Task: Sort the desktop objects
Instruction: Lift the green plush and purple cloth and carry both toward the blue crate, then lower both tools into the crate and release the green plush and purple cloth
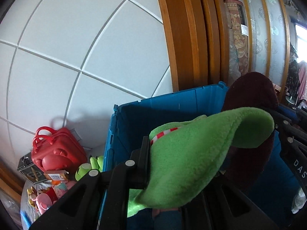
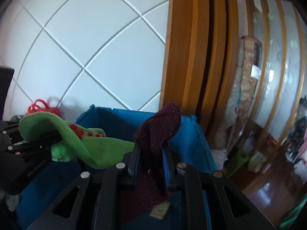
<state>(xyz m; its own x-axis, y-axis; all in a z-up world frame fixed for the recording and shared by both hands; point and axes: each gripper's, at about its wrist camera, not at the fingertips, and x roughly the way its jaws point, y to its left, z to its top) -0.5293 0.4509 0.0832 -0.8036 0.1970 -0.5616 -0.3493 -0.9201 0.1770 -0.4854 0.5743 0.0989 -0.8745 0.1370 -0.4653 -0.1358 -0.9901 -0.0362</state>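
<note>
Right now my left tongs (image 1: 172,153) are clamped on a green fleece cloth (image 1: 191,159) with a red-and-white striped trim, its free edge flopping over and hiding the far finger. My right tongs (image 2: 150,153) are pinched shut on a dark maroon knitted cloth (image 2: 159,130), which bunches up above the fingertips and hangs down between the fingers. Both cloths are held above the open blue plastic crate (image 1: 153,113); in the right wrist view the green fleece trails over the crate's left side and the maroon piece sits near its middle, with the crate's far wall (image 2: 119,118) behind them. A small card or label (image 2: 160,211) lies low in the crate beneath my right tongs.

Left of the crate, on the grey surface (image 1: 28,207), stands a red toy suitcase (image 1: 57,151) with looped handles, a dark box (image 1: 28,168) beside it, green plush toys (image 1: 90,166) touching the crate's wall, and a pink plush figure (image 1: 44,199) nearer to me. Behind everything is a white wall with diagonal grooves (image 1: 76,48) and a wooden door frame (image 1: 184,38).
</note>
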